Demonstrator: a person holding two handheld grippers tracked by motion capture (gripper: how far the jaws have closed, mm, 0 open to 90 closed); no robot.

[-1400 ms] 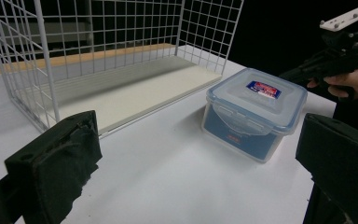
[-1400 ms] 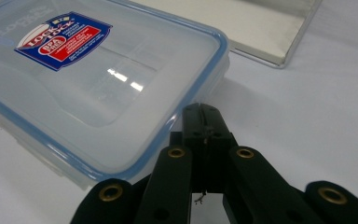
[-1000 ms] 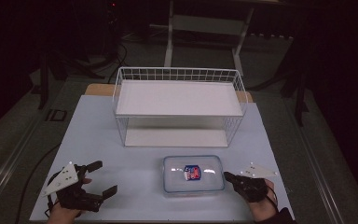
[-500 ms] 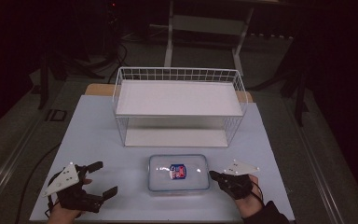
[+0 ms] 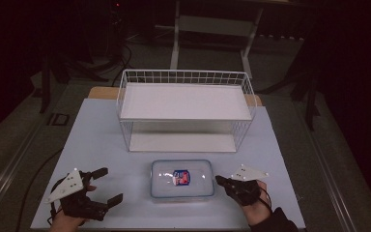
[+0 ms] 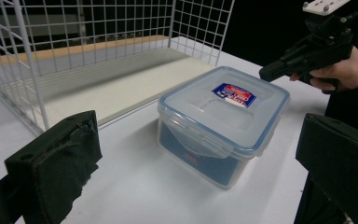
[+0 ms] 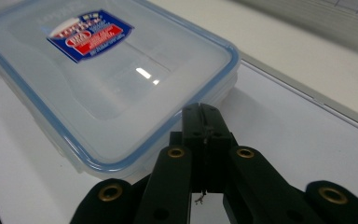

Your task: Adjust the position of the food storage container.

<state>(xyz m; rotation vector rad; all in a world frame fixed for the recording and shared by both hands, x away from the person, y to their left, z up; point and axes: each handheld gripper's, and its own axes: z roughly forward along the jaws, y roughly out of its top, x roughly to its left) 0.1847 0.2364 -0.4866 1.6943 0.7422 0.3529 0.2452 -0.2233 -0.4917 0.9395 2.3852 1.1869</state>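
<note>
Wire basket at the back, lidded box up front between two grippers.

The white wire basket (image 5: 186, 108) is sitting on the table (image 5: 96, 145); the clear plastic box (image 5: 182, 179), contents hard to make out, is lying just before it. The left gripper (image 5: 107, 185) is gaping wide, holding nothing; the right gripper (image 5: 221, 181) is pressing its jaws together beside the box's edge.

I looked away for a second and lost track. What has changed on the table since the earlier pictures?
The lidded container slid left, toward the left gripper, with the shut right gripper following at its right edge. The left gripper stayed open and in place; the wire rack did not move.
</note>
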